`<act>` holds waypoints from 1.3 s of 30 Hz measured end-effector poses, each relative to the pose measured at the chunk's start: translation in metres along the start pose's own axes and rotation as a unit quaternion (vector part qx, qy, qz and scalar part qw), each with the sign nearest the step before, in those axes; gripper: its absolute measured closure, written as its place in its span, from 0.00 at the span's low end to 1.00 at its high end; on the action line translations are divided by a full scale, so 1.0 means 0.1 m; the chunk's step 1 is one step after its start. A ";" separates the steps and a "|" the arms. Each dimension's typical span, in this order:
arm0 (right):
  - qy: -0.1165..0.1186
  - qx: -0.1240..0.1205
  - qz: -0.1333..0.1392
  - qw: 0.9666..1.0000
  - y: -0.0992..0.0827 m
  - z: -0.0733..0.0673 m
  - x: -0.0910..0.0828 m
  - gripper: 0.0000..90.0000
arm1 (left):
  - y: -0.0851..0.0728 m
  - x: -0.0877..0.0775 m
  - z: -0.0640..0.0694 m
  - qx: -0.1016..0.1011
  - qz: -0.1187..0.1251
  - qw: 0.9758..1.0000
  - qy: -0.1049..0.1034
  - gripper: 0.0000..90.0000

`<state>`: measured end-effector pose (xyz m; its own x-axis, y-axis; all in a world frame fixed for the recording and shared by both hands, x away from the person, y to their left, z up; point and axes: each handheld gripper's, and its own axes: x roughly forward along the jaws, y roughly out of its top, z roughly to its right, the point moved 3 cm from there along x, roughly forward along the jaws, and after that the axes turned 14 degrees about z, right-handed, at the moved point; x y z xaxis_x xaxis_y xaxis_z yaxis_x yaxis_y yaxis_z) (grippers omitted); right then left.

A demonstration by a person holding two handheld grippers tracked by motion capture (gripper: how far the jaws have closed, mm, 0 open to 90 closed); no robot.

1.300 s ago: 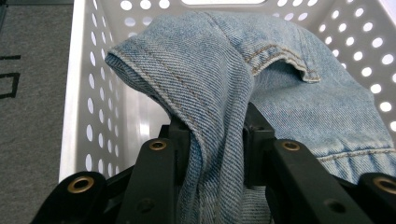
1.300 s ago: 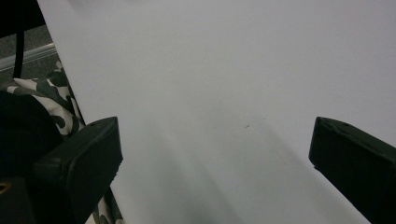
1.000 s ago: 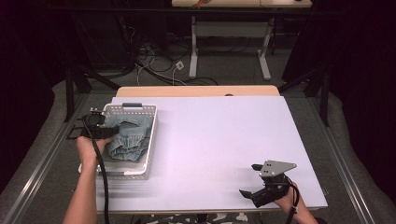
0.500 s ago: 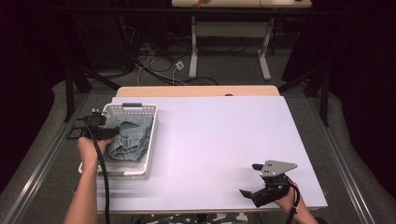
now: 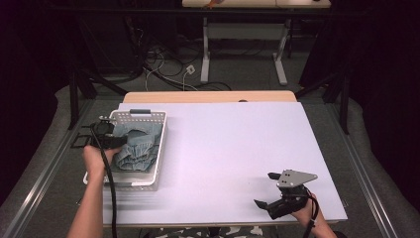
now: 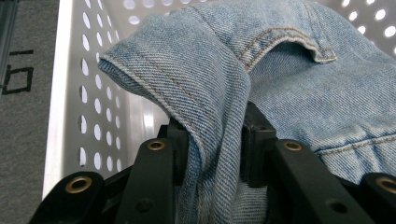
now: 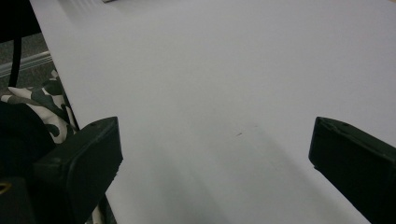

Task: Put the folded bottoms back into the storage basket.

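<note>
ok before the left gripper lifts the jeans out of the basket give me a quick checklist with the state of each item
1. Left gripper has cloth between its jaws: ok, a fold of the denim jeans is pinched there.
2. Grip is deep enough to hold the whole garment: cannot tell, only one fold is caught and the rest lies loose in the white basket.
3. Denim free of the basket's holes and rim: cannot tell, the lower part is hidden.
4. Landing space on the white table sheet: ok, the middle is bare.
5. Right gripper ready to help: ok, jaws wide open, holding nothing, low near the table's front right corner.
6. Left cable away from the basket: not ok, it runs over the basket's near corner.
</note>
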<state>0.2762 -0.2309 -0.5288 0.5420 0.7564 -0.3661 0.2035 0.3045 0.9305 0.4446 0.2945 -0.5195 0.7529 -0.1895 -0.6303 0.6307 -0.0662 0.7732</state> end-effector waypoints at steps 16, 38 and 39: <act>0.000 0.000 0.000 1.000 0.00 0.01 0.00 0.03 | -0.03 0.04 0.02 0.009 -0.011 1.000 0.009 0.78; 0.003 0.001 -0.006 1.000 0.00 0.01 0.01 0.03 | -0.08 0.11 0.02 0.014 -0.027 0.999 0.016 0.78; 0.002 0.001 -0.006 1.000 0.00 0.01 0.01 0.03 | -0.08 0.11 0.02 0.014 -0.027 0.999 0.016 0.77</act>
<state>0.2778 -0.2306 -0.5296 0.5357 0.7557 -0.3767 0.2113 0.3119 0.9263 0.4476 0.2909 -0.5330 0.7242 -0.1535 -0.6723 0.6650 -0.1026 0.7397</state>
